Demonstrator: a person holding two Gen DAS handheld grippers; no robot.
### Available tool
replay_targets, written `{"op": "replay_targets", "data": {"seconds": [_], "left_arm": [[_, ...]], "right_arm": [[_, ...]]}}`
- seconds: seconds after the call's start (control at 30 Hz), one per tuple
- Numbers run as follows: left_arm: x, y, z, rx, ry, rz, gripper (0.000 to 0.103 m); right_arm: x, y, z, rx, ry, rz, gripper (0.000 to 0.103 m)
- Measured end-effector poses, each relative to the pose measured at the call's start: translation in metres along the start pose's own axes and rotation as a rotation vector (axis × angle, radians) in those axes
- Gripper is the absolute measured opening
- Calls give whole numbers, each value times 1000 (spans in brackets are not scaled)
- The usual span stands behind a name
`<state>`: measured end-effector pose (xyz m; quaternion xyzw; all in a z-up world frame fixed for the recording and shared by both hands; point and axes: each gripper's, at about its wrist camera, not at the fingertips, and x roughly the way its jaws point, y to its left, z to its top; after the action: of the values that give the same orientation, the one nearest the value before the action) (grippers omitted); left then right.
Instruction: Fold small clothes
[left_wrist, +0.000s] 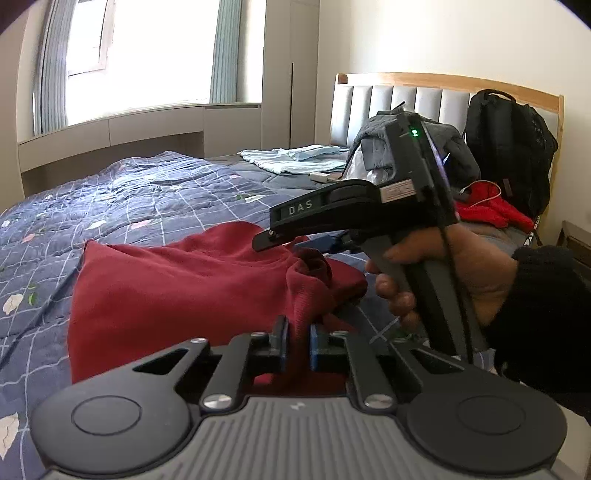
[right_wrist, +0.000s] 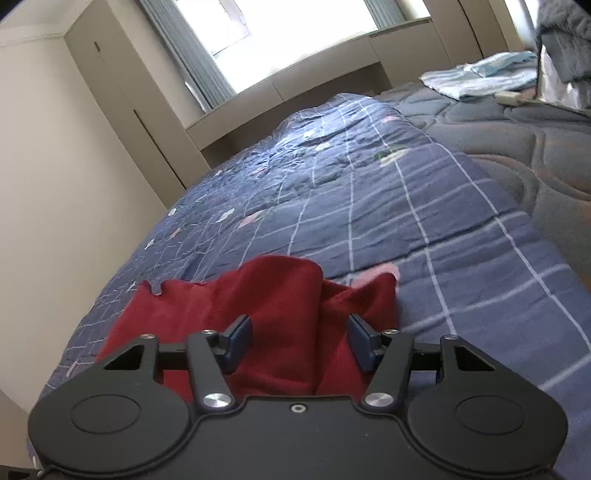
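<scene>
A dark red garment (left_wrist: 166, 295) lies crumpled on the blue checked quilt (left_wrist: 129, 199). At the bottom of the left wrist view my left gripper (left_wrist: 298, 345) is shut on a bunched fold of it, which is pinched between the blue pads. A hand holds my right gripper (left_wrist: 288, 243) just above the garment's right part, pointing left. In the right wrist view the right gripper (right_wrist: 301, 341) stands open over the red garment (right_wrist: 280, 306). Cloth lies between its pads, which stand well apart without squeezing it.
Light blue clothes (left_wrist: 295, 157) lie near the padded headboard (left_wrist: 406, 99). A grey garment heap (left_wrist: 458, 147), a black backpack (left_wrist: 513, 147) and a bright red item (left_wrist: 487, 208) crowd the far right. A white box (left_wrist: 323, 176) sits on the bed. Cupboards (right_wrist: 92, 166) line the window side.
</scene>
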<state>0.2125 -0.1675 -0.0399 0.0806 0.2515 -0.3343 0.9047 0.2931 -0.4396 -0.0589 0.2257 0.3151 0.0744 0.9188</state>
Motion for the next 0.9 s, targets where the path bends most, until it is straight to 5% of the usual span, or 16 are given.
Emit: {"op": "replay_targets", "data": {"seconds": [0.23, 0.27, 0.33, 0.4, 0.63, 0.77, 0.9], "left_arm": [[-1, -1, 1, -11, 1, 4, 11], [-1, -1, 1, -7, 3, 6, 11], [-2, -3, 1, 3, 2, 7, 9], [-5, -4, 4, 15, -9, 9, 8], [-9, -18, 12, 68, -26, -45, 8], [15, -22, 2, 61, 68, -48, 8], [12, -16, -1, 35, 64, -72, 13]], "right_arm": [[12, 4, 4, -44, 49, -55, 53], [13, 0, 4, -27, 52, -40, 47], [12, -4, 4, 0, 58, 4, 14], [4, -2, 7, -1, 33, 13, 6], [-42, 14, 21, -112, -123, -85, 5], [-24, -3, 12, -86, -40, -127, 5], [-13, -12, -2, -74, -18, -136, 7]]}}
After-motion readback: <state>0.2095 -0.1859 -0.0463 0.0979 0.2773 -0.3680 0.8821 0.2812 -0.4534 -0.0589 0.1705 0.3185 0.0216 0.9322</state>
